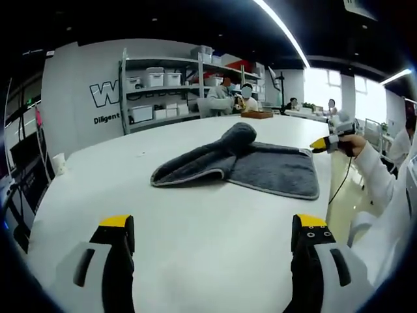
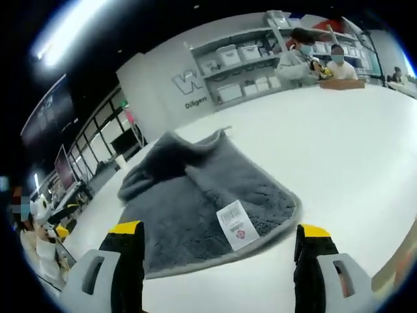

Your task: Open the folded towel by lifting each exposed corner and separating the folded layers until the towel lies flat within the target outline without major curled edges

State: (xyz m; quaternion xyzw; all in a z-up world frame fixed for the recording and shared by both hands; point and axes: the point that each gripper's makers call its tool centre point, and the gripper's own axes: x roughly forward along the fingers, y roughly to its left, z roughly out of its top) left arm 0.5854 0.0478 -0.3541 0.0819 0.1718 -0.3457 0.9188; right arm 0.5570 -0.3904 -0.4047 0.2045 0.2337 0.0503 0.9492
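Both grippers stand with their jaws wide apart and hold nothing; the left gripper (image 1: 212, 238) hangs over bare table (image 1: 195, 215) on the near side of the towel, well apart from it, its yellow-tipped jaws rising at the two lower corners of the left gripper view; the right gripper (image 2: 218, 242) hangs just short of the towel's near edge, and in the right gripper view that edge lies between its two jaws without touching either. The grey towel (image 1: 260, 166) lies on the white table, partly folded; one layer lies flat, and over it, on the side away from the right gripper, a second layer is rolled up into a thick, rounded hump; in the right gripper view the towel (image 2: 195, 202) shows a white label (image 2: 237, 225) with a red mark close to the near edge, and its far corner curls up a little. In the left gripper view the right gripper (image 1: 333, 141) shows beyond the towel's right end, held by a hand in a white sleeve (image 1: 381, 173). Behind the towel, past the far rim of the table, stand grey shelves (image 1: 163, 85) with white boxes, and people sit there beside a brown tray (image 1: 257, 114).
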